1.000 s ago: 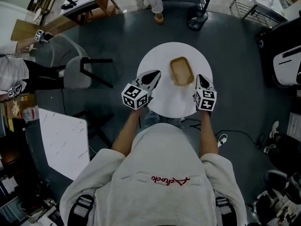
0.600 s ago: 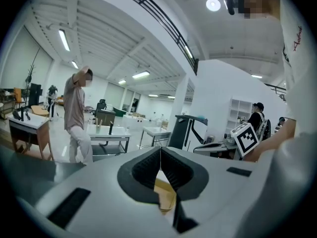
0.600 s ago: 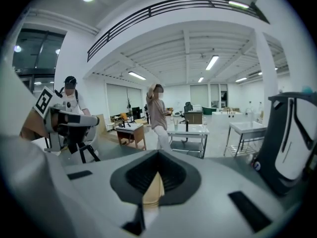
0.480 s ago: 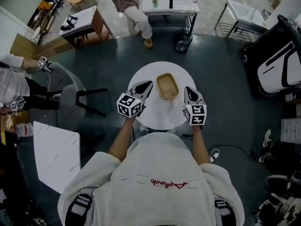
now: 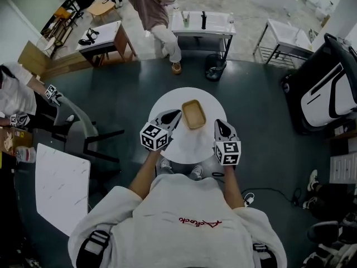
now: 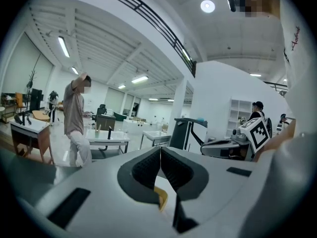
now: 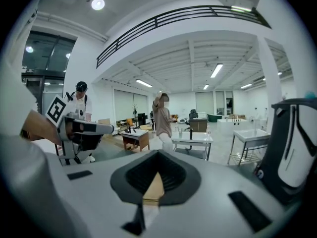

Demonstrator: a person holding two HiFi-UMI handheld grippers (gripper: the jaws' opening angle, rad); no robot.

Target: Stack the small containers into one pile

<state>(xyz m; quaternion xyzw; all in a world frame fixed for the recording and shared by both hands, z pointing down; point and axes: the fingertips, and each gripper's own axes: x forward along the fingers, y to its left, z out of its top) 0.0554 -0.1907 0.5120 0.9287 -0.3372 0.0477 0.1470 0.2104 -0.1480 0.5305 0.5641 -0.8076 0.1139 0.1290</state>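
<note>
- The left hand-held gripper [image 5: 174, 115] and right hand-held gripper [image 5: 221, 127] stay closed and empty, flanking the pile [image 5: 193, 114].
- Only the view has pulled back from the tabletop [image 5: 167, 99]; stacking looks finished.

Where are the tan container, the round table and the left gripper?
Container [image 5: 193, 114], head view, its inner floor.
Table [image 5: 213, 104], head view, bare top near rim.
Left gripper [image 5: 178, 113], head view, its closed tips.
</note>
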